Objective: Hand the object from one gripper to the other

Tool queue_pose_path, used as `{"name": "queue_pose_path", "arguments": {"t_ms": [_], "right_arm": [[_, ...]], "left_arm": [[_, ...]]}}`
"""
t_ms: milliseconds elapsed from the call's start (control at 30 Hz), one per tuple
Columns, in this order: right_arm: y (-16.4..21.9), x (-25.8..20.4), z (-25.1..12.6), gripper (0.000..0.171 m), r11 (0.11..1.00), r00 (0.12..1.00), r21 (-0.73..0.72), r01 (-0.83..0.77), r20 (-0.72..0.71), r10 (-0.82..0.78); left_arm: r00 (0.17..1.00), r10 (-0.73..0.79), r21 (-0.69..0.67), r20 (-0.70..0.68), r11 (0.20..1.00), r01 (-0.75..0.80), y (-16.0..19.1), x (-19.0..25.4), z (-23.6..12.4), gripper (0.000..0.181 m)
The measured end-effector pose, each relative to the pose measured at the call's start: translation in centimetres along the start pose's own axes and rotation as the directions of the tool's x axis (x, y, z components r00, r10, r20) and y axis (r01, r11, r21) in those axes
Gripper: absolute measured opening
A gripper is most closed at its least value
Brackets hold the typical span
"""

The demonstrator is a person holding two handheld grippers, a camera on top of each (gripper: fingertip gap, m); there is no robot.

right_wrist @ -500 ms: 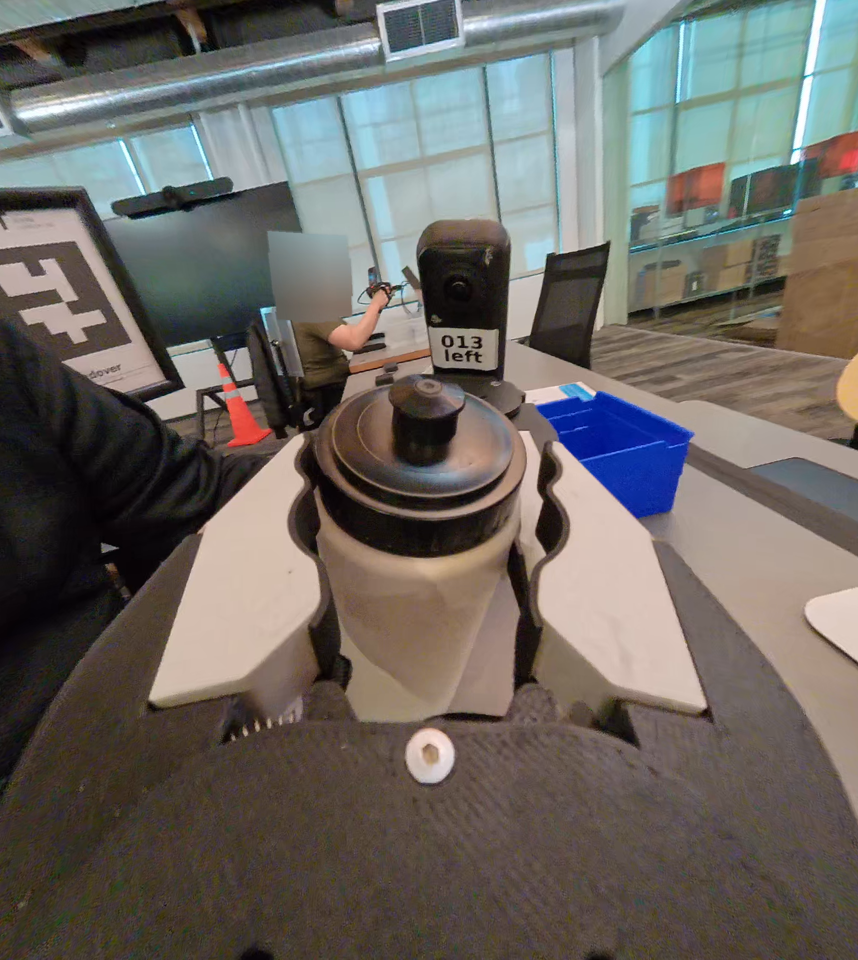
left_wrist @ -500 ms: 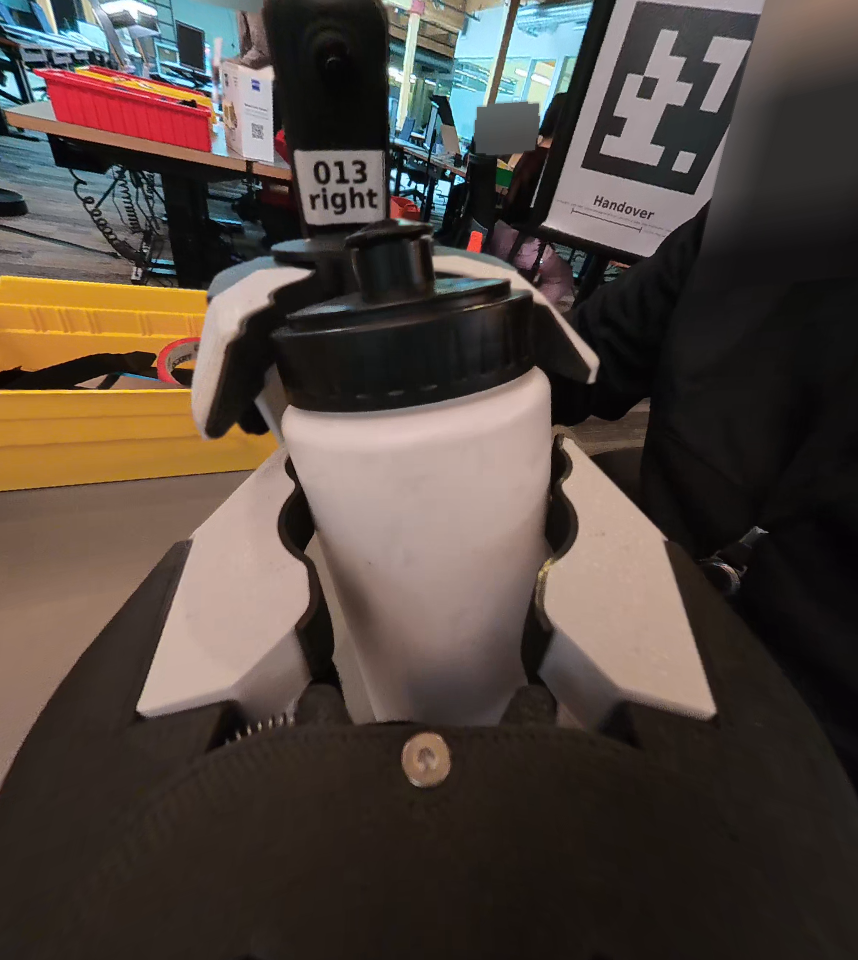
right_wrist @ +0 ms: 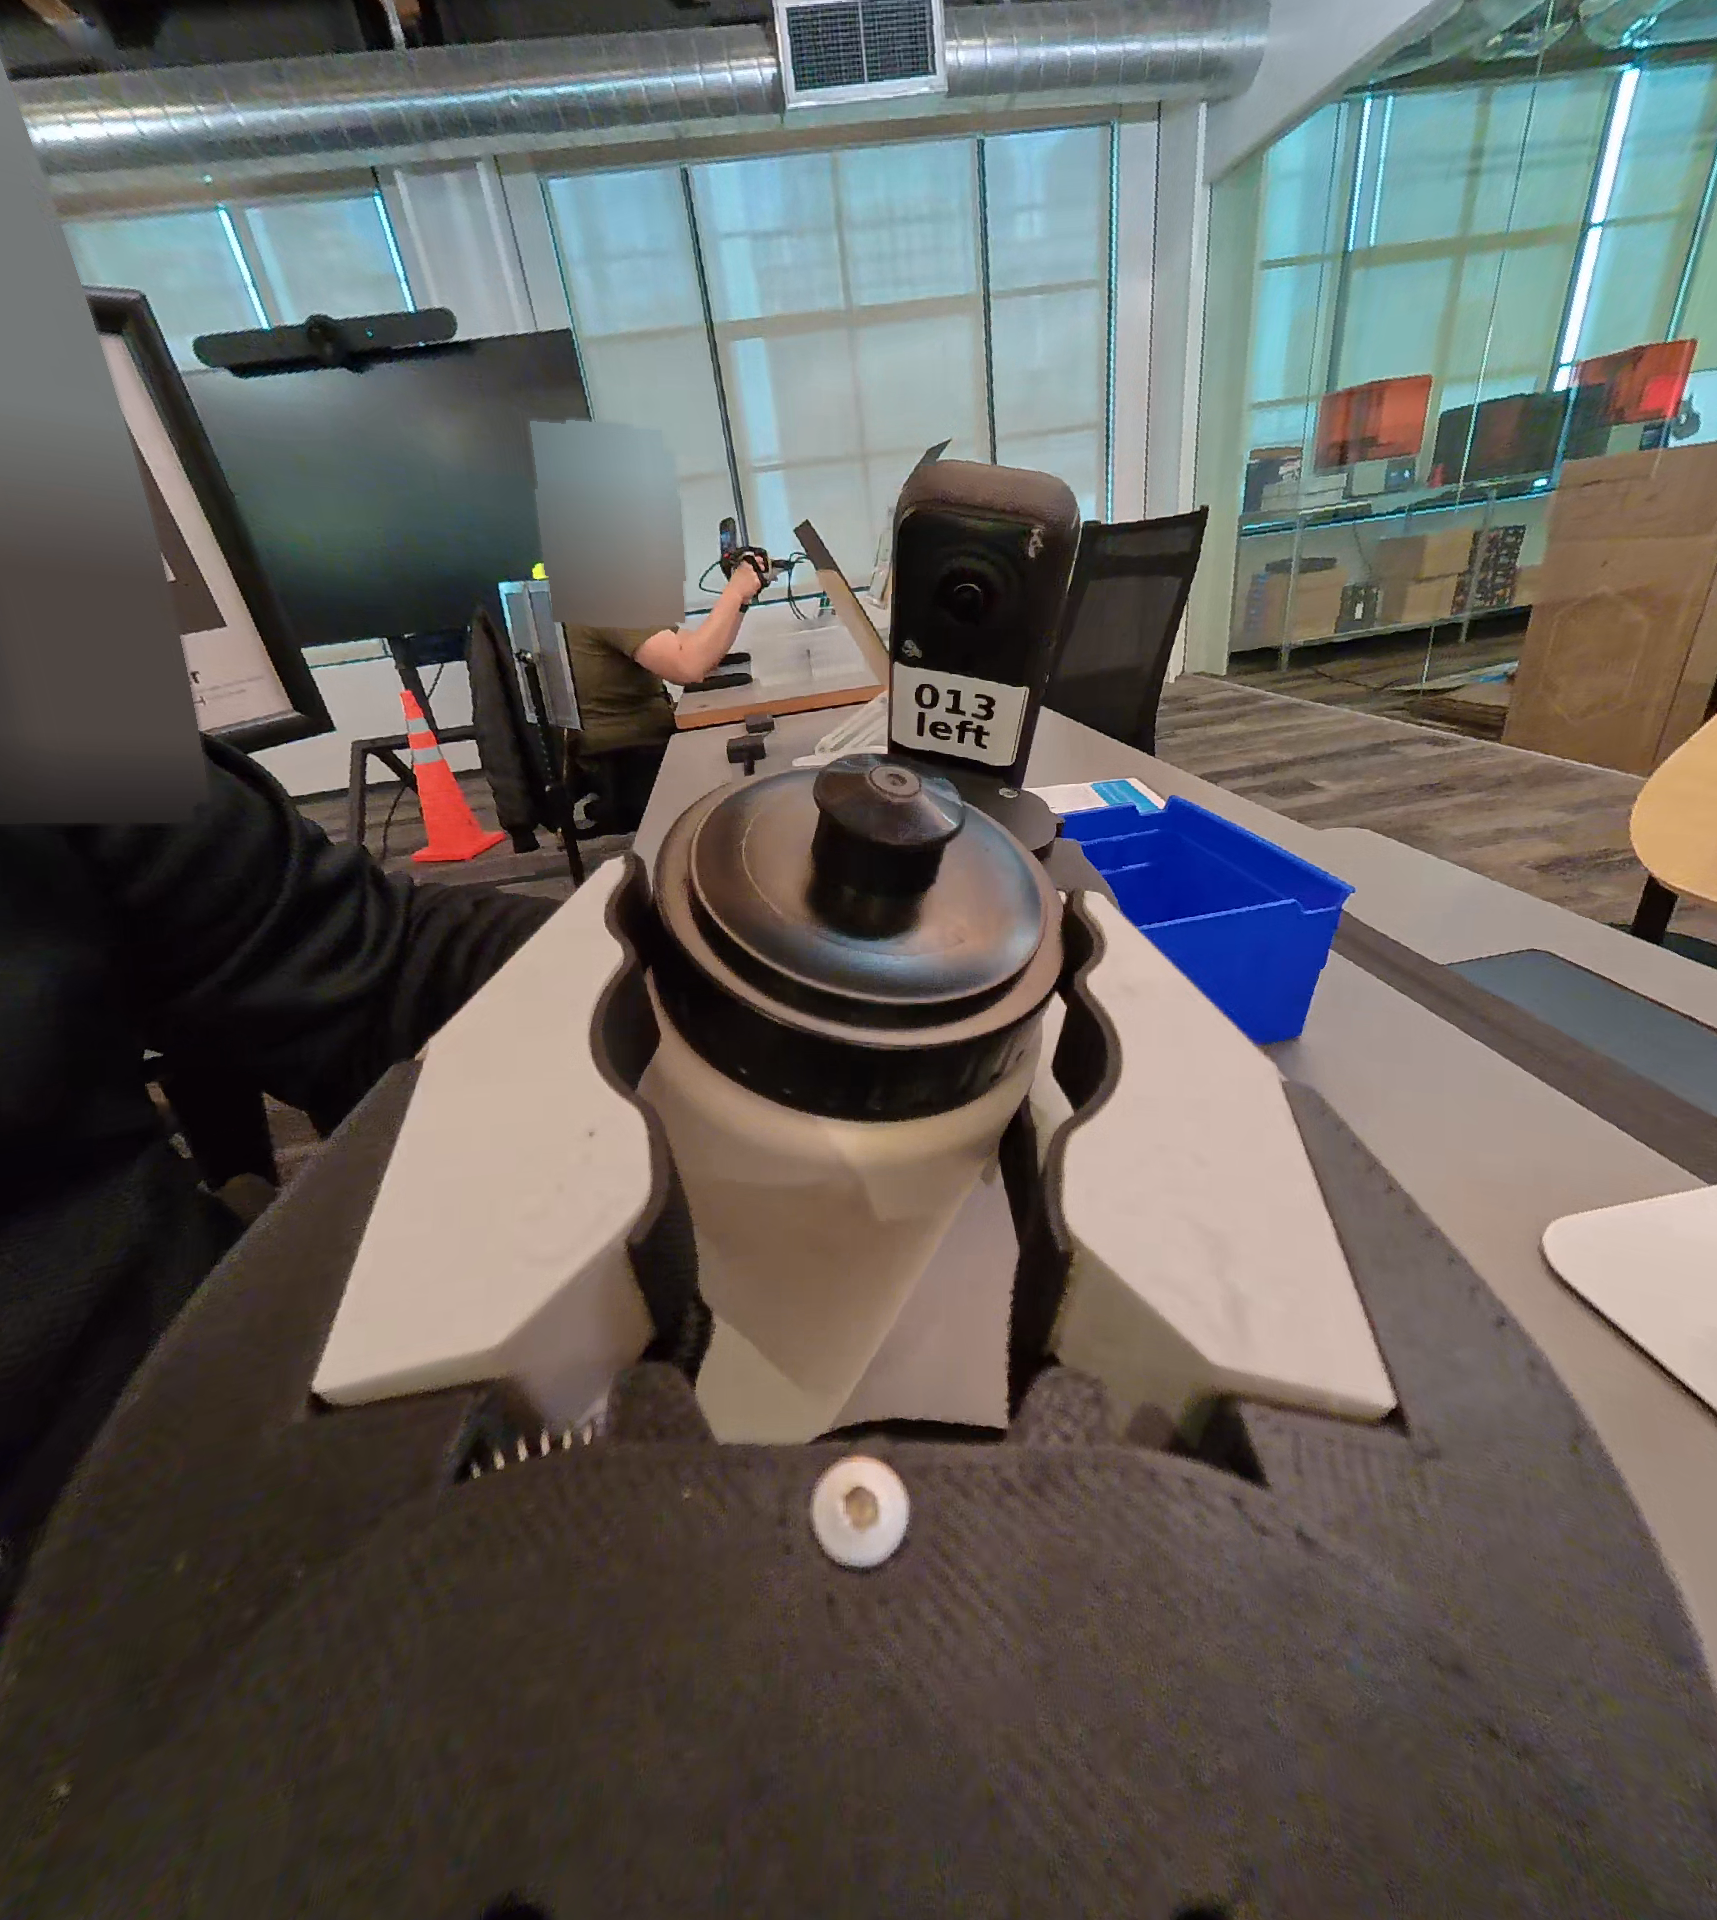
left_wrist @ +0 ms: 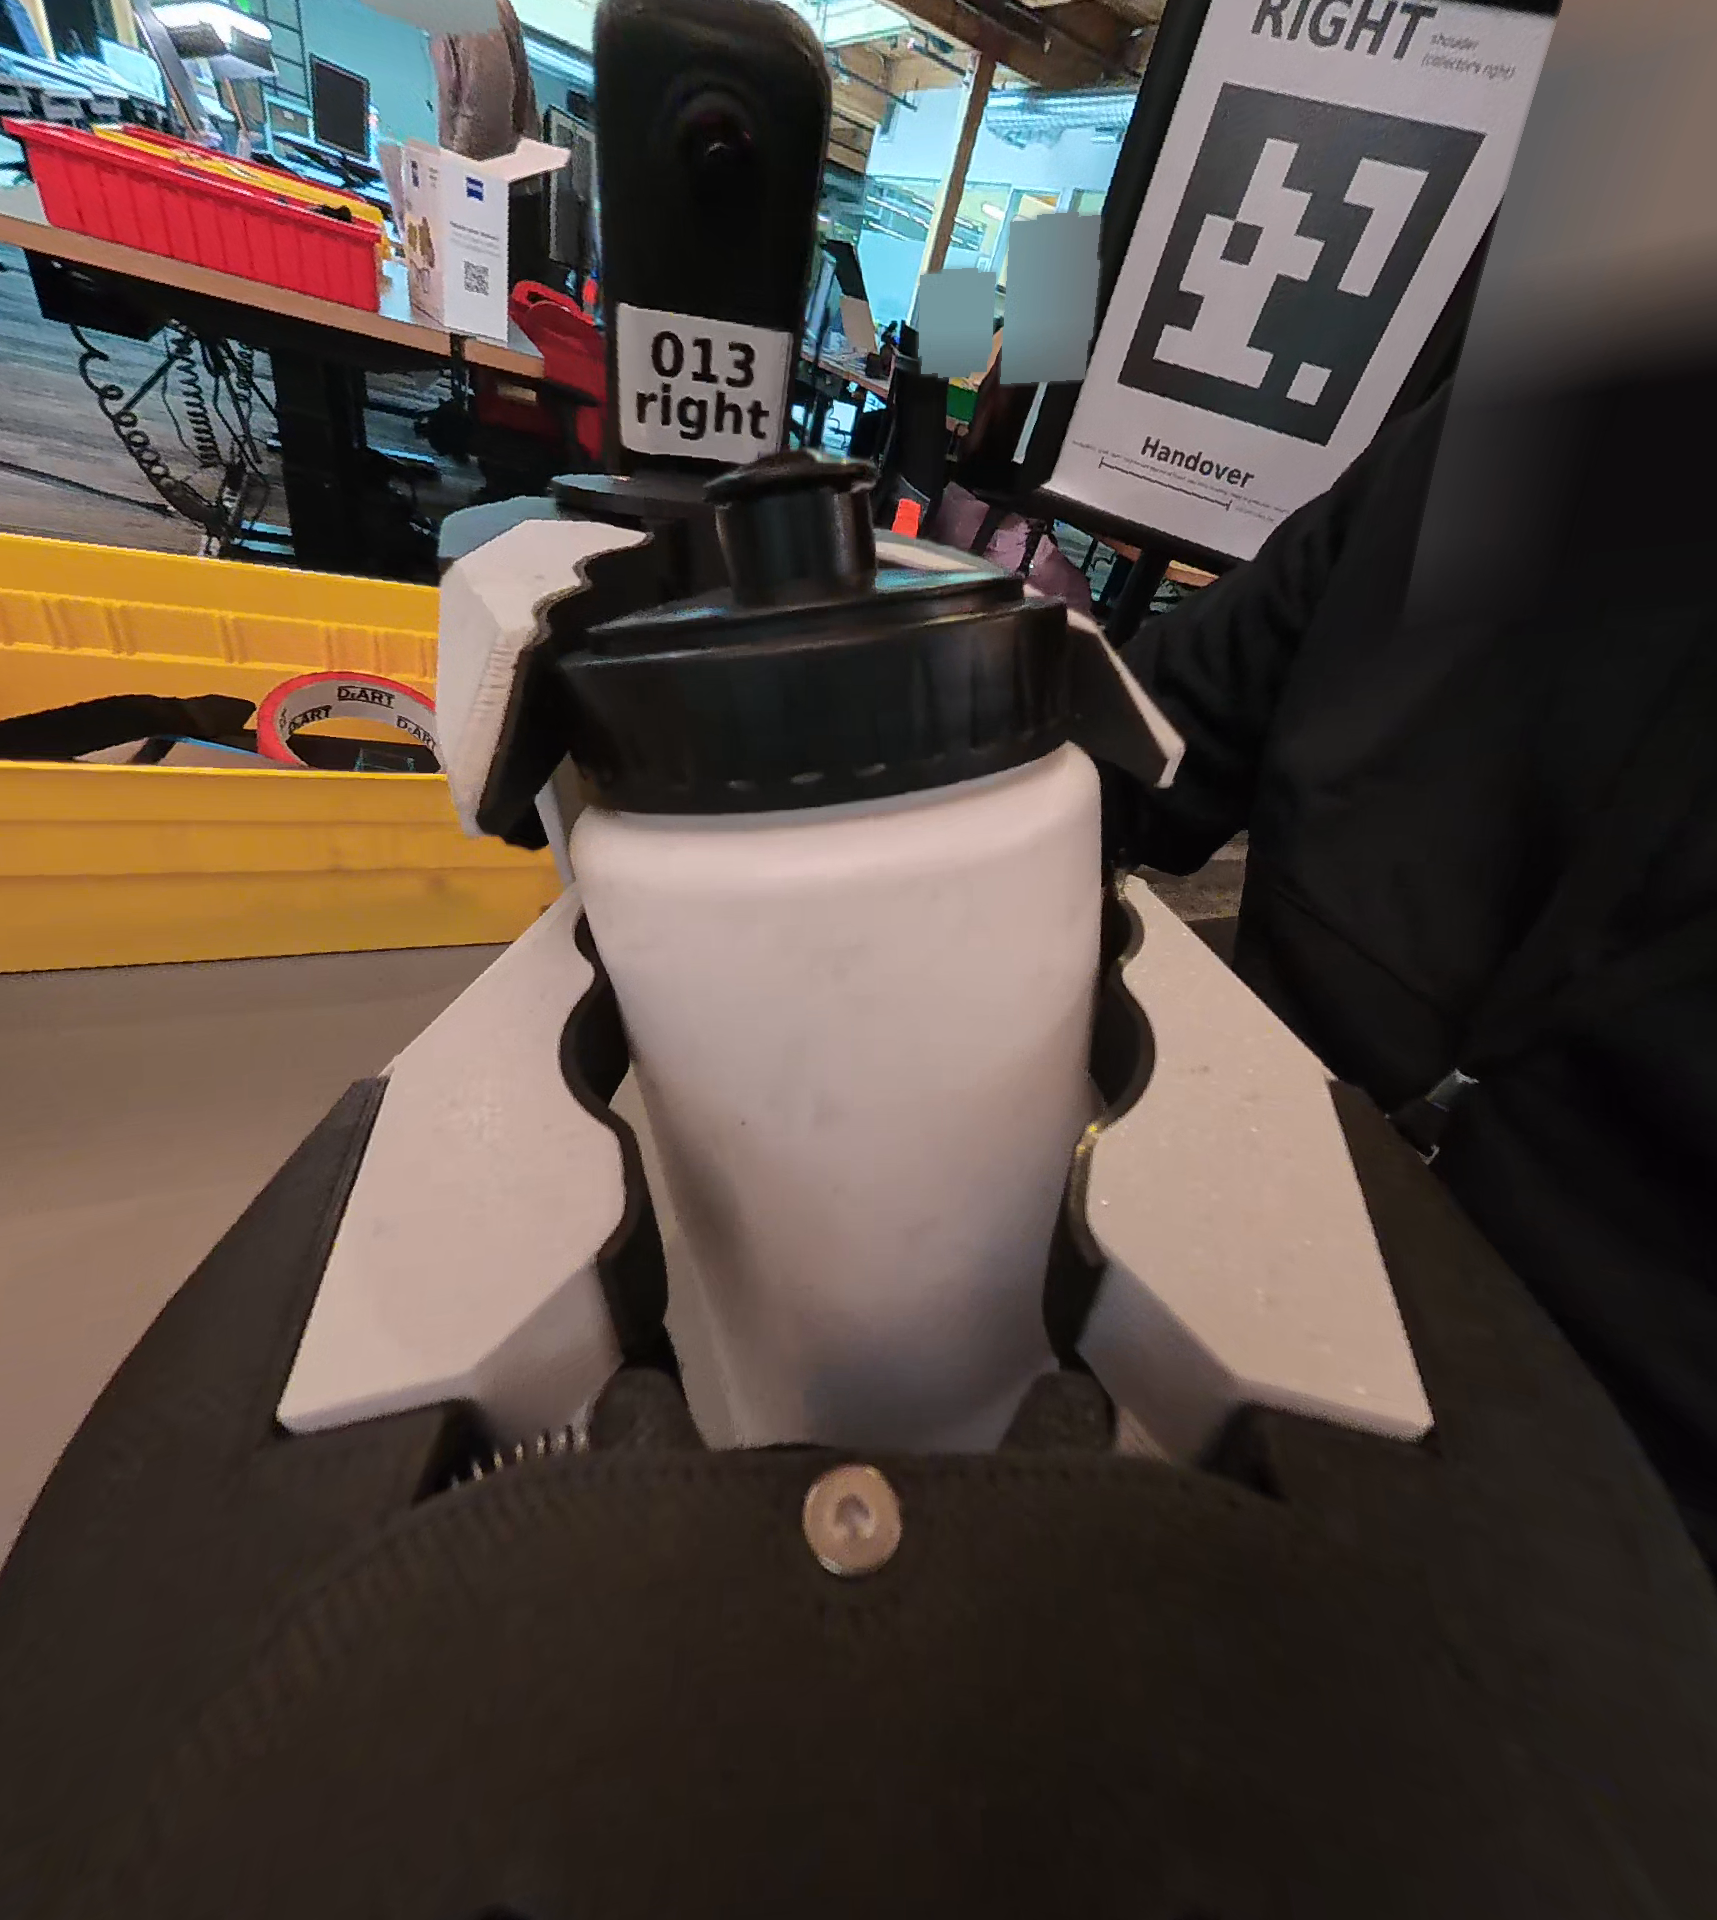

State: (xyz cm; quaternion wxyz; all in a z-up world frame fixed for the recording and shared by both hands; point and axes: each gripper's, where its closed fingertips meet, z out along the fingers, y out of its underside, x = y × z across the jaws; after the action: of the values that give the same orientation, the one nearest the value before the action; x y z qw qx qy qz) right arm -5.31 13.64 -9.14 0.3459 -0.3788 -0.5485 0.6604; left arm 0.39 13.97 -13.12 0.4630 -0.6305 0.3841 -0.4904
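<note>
A white bottle [left_wrist: 833, 1091] with a black screw cap [left_wrist: 812, 717] is held upright above the grey table, between both grippers. My left gripper [left_wrist: 849, 904] is shut on the bottle's white body. My right gripper [left_wrist: 812, 727] faces it from the far side, its white fingers [left_wrist: 495, 686] clamped on the cap. In the right wrist view my right gripper [right_wrist: 849, 894] grips the cap [right_wrist: 854, 935], with the bottle body [right_wrist: 781, 1195] below it. The left gripper's camera [right_wrist: 979, 613] rises behind the cap. The bottle's base is hidden.
A yellow bin [left_wrist: 158, 862] holding a red tape roll [left_wrist: 345, 707] stands on the grey table [left_wrist: 106, 1143] to the left. A blue bin [right_wrist: 1218, 925] and a white pad [right_wrist: 1716, 1299] lie on the other side. A person's dark sleeve [left_wrist: 1456, 831] is close by. My right fingertips sit around 6 cm from my left ones.
Both grippers stay clamped on the bottle. The right gripper has tilted slightly, so its camera now stands a little further right in the left wrist view.
</note>
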Motion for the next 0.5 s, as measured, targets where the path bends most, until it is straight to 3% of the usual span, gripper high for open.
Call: {"name": "queue_pose_path", "arguments": {"t_ms": [67,167,333,500], "right_arm": [[0.1,0.0,-0.1,0.075,1.000,1.000,-0.008,0.014,-0.010,-0.014],[-0.2,0.3,-0.5,0.076,0.997,0.996,-0.019,0.071,-0.057,-0.072],[-0.1,0.8,-0.9,0.075,0.997,0.993,-0.020,0.078,-0.085,-0.079],[-0.5,1.7,-1.4,0.075,0.998,0.990,-0.001,0.063,-0.123,-0.063]], "left_arm": [[1.000,0.004,-0.013,0.008,1.000,-0.004,0.0,-0.1,-0.1,0.090],[0.992,0.021,-0.077,0.125,0.997,-0.012,0.7,-1.8,-0.5,0.099],[0.986,0.037,-0.111,0.161,0.994,-0.019,1.0,-2.0,-0.5,0.083],[0.962,-0.001,-0.064,0.273,0.998,0.019,0.6,-3.4,-1.8,0.095]]}}
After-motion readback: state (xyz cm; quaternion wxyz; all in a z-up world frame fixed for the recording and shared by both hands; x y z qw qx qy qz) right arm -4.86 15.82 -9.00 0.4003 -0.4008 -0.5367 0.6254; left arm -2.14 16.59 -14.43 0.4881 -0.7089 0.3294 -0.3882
